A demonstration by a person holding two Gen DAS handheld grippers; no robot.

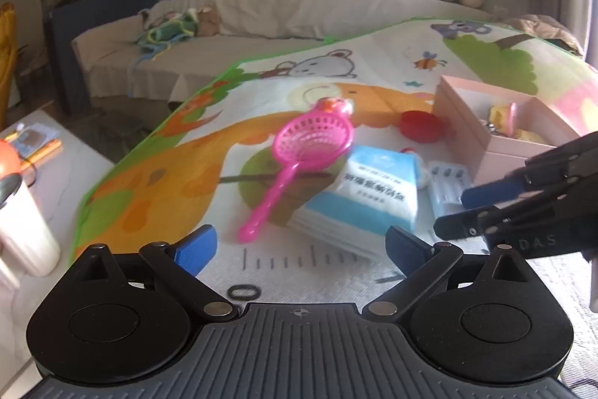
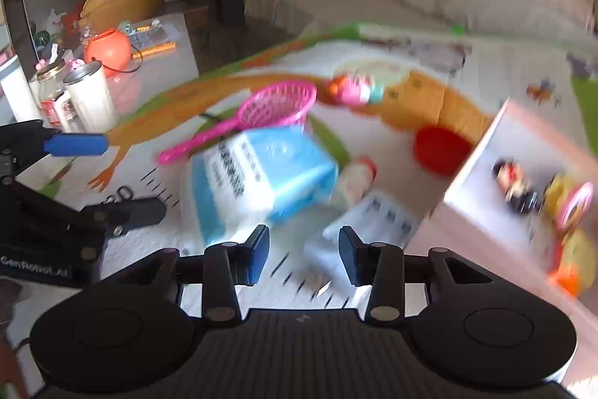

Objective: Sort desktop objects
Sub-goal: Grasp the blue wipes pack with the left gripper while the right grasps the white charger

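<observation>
On the play mat (image 1: 157,197), both the left gripper (image 1: 301,249) and right gripper (image 2: 303,255) hover spread, empty, near the tissue pack (image 1: 368,189).

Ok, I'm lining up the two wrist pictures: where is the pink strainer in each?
Left wrist: pink strainer at centre, handle pointing down-left toward the camera.
Right wrist: pink strainer upper centre-left, blurred, handle down-left.
Shared landmark: the blue-and-white tissue pack, just right of its handle in both views.

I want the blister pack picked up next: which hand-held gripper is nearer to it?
Right. The right hand-held gripper is open with the blister pack just ahead of its fingertips. The left hand-held gripper, also open, sits farther left, facing the tissue pack.
</observation>
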